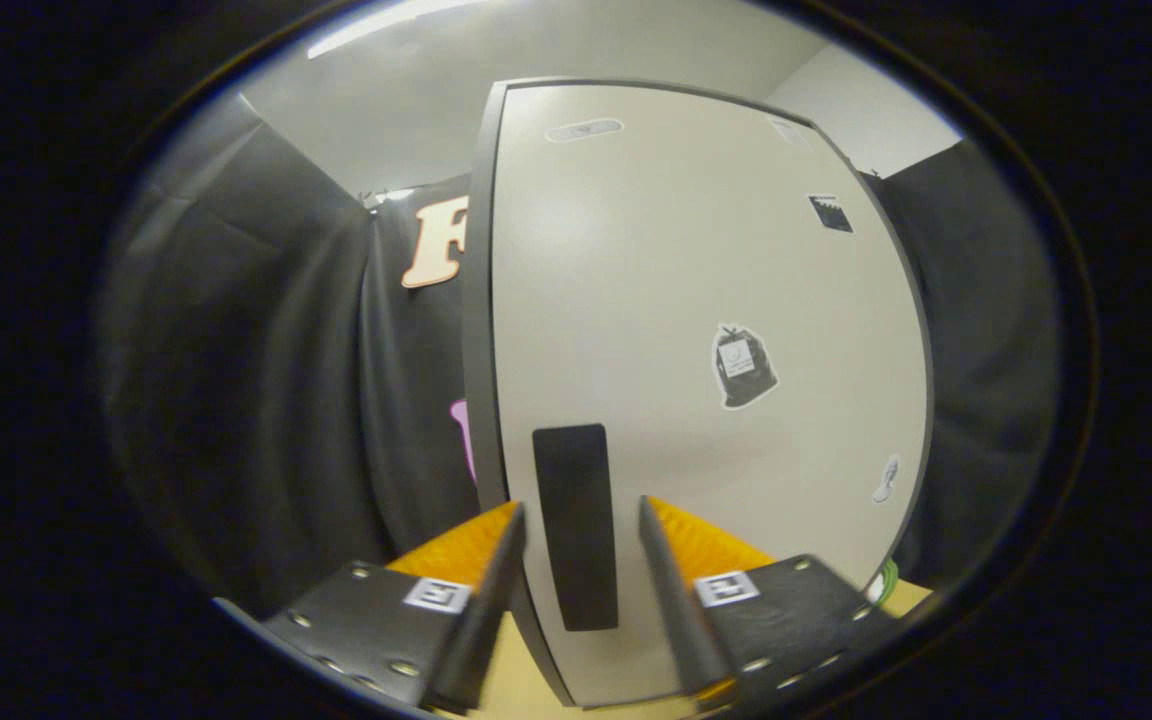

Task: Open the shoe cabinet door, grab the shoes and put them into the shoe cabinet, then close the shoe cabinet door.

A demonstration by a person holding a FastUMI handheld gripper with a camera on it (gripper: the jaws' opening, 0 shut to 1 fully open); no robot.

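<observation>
I see tool spread, gripping nothing; dark upright handle lies between fingers, on cabinet door straight ahead.

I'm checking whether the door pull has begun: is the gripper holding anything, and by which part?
Nothing is held. The gripper is open, its fingers either side of the dark handle on the cabinet door, not pressing it.

pale wood floor, shoe cabinet on it

We see a cream cabinet door with a grey edge, black handle and black stickers.
</observation>
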